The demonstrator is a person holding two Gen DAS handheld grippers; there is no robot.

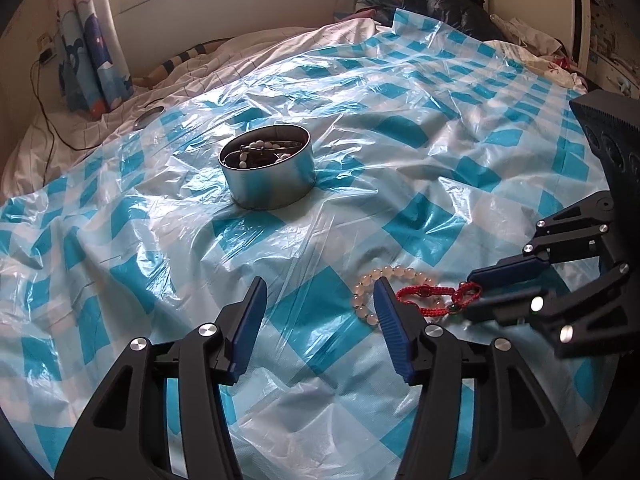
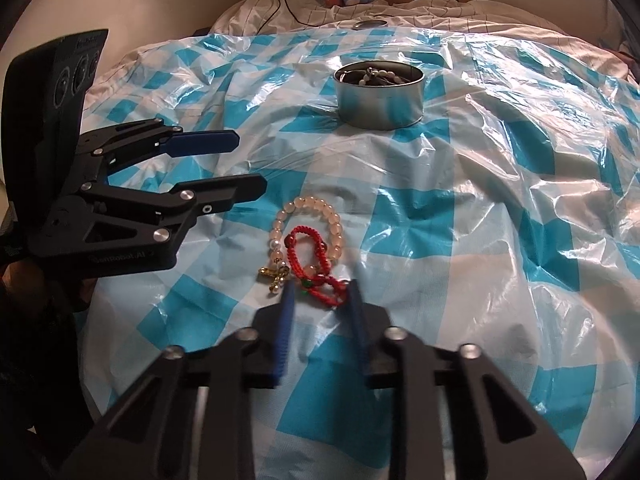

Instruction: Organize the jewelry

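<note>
Right gripper (image 2: 320, 292) sits nearest, jaws narrowed around the near loop of the red cord bracelet (image 2: 316, 256), though whether the pads actually bite the cord is too blurred to tell; left gripper (image 1: 320, 300) hangs half open and empty just beside the pile. Going down in size: checkered plastic sheet (image 1: 400, 128), round tin (image 1: 268, 184) well apart and already holding beads, pale bead bracelet (image 2: 316, 204) under the red cord. Risk: the tangled cord may drag the beads along, or slip from a shallow pinch.
</note>
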